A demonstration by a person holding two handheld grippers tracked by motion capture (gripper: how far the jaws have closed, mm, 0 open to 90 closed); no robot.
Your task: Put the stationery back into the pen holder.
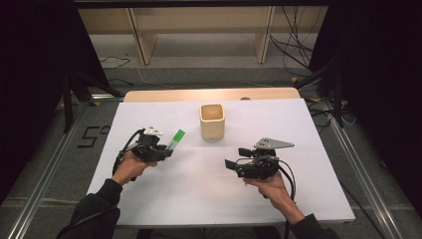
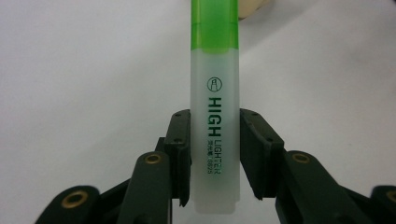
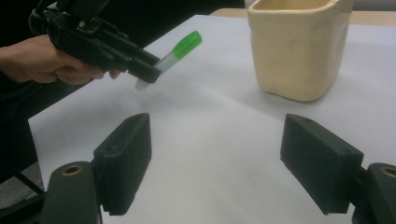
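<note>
On the white table sheet (image 1: 199, 184), carrying stage — green highlighter (image 2: 215, 116) clamped in left gripper (image 2: 215, 154), left of the cream cup (image 1: 212, 121); right gripper (image 3: 215, 163) gaping, empty — next, cap-first over the cup's mouth.

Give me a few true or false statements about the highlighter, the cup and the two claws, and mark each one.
1. The left claw is shut on the green highlighter. True.
2. The highlighter lies flat on the table. False: in the right gripper view it is held tilted above the white sheet, cap end up.
3. The right claw stands open with nothing between its jaws. True.
4. The highlighter stands inside the cream cup. False: it is apart from the cup, to its left in the high view.
5. The cup lies tipped on its side. False: it stands upright.
</note>
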